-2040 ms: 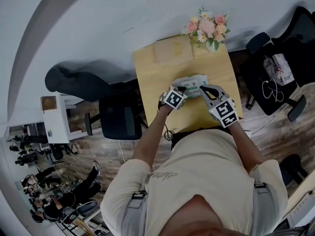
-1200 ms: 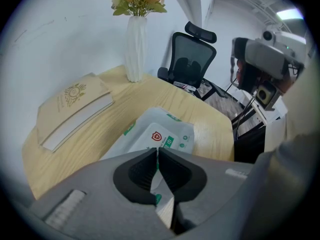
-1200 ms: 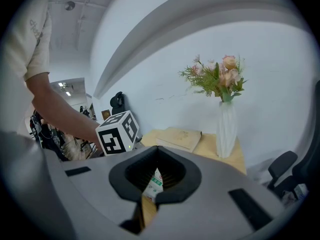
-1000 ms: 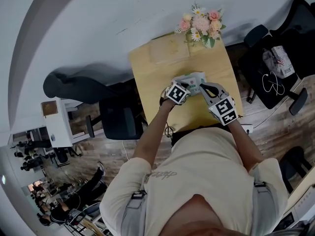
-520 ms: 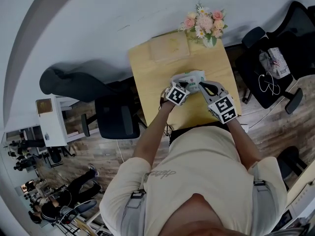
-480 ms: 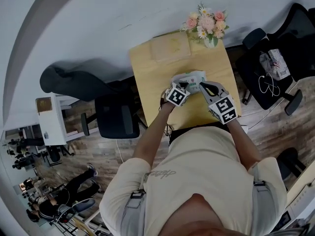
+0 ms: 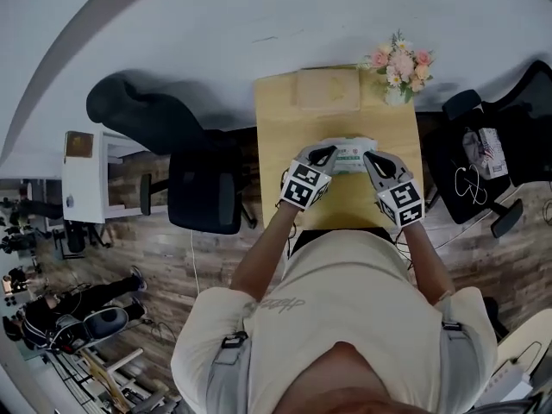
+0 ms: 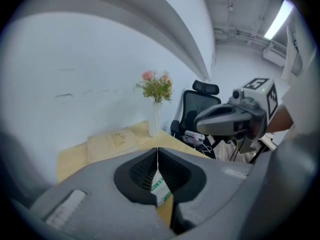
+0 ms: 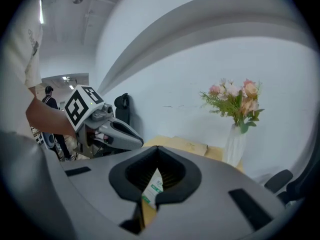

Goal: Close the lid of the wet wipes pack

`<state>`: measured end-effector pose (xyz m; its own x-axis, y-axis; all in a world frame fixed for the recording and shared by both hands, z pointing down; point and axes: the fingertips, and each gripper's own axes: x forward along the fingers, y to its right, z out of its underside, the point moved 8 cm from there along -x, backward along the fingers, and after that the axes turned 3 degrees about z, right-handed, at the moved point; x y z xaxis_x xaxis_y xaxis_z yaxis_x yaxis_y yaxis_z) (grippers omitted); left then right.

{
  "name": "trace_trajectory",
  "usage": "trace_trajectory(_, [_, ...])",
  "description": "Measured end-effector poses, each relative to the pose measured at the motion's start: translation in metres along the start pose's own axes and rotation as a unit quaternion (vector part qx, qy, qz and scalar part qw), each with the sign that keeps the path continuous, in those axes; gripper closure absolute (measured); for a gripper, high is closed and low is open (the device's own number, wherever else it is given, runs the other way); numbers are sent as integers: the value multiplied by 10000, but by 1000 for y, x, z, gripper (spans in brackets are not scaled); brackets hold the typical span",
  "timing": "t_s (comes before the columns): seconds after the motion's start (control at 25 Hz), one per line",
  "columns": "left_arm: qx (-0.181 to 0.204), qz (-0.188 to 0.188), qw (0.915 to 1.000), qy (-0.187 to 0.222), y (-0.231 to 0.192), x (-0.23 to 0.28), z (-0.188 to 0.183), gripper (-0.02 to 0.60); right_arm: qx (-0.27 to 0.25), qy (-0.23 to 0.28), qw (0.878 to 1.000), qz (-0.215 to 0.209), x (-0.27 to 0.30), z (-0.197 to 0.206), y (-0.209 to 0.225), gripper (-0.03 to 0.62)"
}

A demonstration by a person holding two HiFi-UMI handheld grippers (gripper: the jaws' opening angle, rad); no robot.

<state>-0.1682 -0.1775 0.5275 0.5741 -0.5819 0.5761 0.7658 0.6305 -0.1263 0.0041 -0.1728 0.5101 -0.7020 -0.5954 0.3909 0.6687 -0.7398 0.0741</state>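
The wet wipes pack (image 7: 349, 153), white with green print, lies crosswise on the small wooden table (image 7: 285, 123). My left gripper (image 7: 325, 153) is shut on its left end and my right gripper (image 7: 372, 157) on its right end. In the left gripper view the jaws (image 8: 158, 151) meet at the tips, with the pack's thin edge (image 8: 160, 190) caught in the gap below. The right gripper view shows the same: closed jaws (image 9: 157, 151) around a strip of the pack (image 9: 152, 189). The lid is not visible in any view.
A vase of pink flowers (image 7: 398, 65) stands at the table's far right corner and a flat beige pad (image 7: 328, 88) lies at the far edge. A black chair (image 7: 203, 190) stands left of the table, another (image 7: 483, 145) to the right.
The pack was bunched up and tilted toward my left gripper; now it stretches level between both grippers. The two grippers sit further apart, one at each end.
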Motion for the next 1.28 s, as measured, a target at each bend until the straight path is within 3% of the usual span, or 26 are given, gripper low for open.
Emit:
trace_trajectory(0.2, [-220,-304,9971,658,-3,-50,-17,565,-125,475,9988,29,0,-30,-15,592])
trace_trajectory(0.48, [-222,-465,9931,1057,-10,-87,-27,565,-159,783,9968,-19,4,-57,-34,592])
trace_trajectory(0.72, [-125,-677,9855,1548,-17,-114,-45,565,-258,1329,9906,181,-9,-92,-42,591])
trace_trajectory(1.08, [131,-1144,9700,2139,-26,-145,-81,565,-500,1634,9851,187,-28,-131,-41,592])
trace_trajectory(1.28, [310,-1538,9563,2466,-31,-161,-99,565,-634,1772,9819,203,-37,-148,-36,592])
